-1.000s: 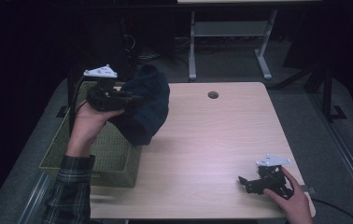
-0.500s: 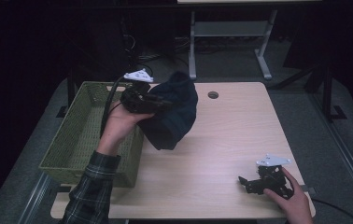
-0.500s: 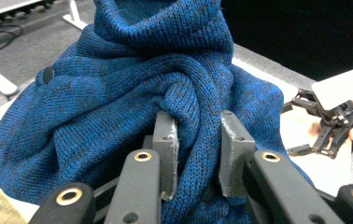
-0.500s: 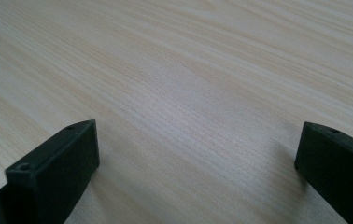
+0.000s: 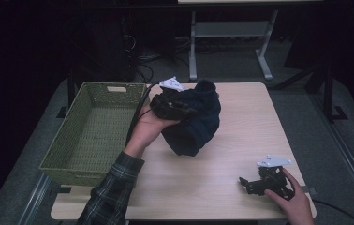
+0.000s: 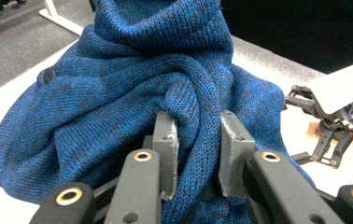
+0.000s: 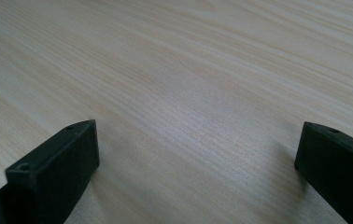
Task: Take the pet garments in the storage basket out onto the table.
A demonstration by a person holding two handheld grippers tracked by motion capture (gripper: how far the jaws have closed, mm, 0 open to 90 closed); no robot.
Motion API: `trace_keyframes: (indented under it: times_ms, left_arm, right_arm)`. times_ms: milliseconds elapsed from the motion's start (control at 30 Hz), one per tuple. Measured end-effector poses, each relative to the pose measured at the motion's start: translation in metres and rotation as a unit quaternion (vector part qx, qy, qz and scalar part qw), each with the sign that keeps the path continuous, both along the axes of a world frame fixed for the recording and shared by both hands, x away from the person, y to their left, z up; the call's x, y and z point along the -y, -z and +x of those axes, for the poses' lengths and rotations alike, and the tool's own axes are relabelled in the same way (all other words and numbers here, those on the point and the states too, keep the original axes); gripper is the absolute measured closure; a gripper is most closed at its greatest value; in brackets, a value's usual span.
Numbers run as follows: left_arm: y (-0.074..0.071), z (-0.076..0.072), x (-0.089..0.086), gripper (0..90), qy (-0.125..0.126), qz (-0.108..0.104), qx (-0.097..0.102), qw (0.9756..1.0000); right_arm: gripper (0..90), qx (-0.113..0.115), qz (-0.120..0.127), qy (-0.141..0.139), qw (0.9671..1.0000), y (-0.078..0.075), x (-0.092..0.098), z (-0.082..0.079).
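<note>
A dark blue knitted garment hangs bunched above the middle of the wooden table. My left gripper is shut on a fold of it. In the left gripper view the blue knit is pinched between the grey pads, and my left gripper points toward the other hand. My right gripper rests low at the table's front right, open. In the right gripper view its jaws stand wide apart over bare wood, my right gripper holding nothing.
A green woven basket stands at the table's left edge, open and with nothing in it. A small dark round hole marks the far side of the table, hidden now behind the garment. A metal frame stands on the floor beyond.
My left gripper has carried the blue garment to the right, from over the basket to above the table's middle. The right gripper has stayed in place.
</note>
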State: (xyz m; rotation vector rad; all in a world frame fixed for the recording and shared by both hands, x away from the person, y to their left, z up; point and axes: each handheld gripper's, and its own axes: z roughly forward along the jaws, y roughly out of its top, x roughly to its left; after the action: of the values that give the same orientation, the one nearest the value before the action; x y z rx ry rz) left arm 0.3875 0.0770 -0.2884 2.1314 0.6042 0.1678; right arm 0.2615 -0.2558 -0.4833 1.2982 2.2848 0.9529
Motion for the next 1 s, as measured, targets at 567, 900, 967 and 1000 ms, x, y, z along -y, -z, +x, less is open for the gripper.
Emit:
trace_keyframes:
  times_ms: [567,900,967,1000]
  left_arm:
    - [0.073,0.010,0.074,71.6,0.029,0.044,-0.036,0.9980]
    - [0.108,0.015,0.093,71.4,0.033,0.065,-0.047,0.9962]
    - [0.115,0.016,0.096,71.2,0.032,0.066,-0.052,0.9959]
    - [0.119,0.017,0.097,71.0,0.034,0.069,-0.049,0.9958]
  right_arm:
    - [0.0,-0.002,0.000,0.001,1.0000,0.000,0.000,0.000]
    - [0.0,-0.003,0.002,0.001,1.0000,0.000,0.000,0.000]
    - [0.0,-0.003,0.002,0.001,1.0000,0.000,0.000,0.000]
    - [0.0,-0.003,0.001,0.001,1.0000,0.000,0.000,0.000]
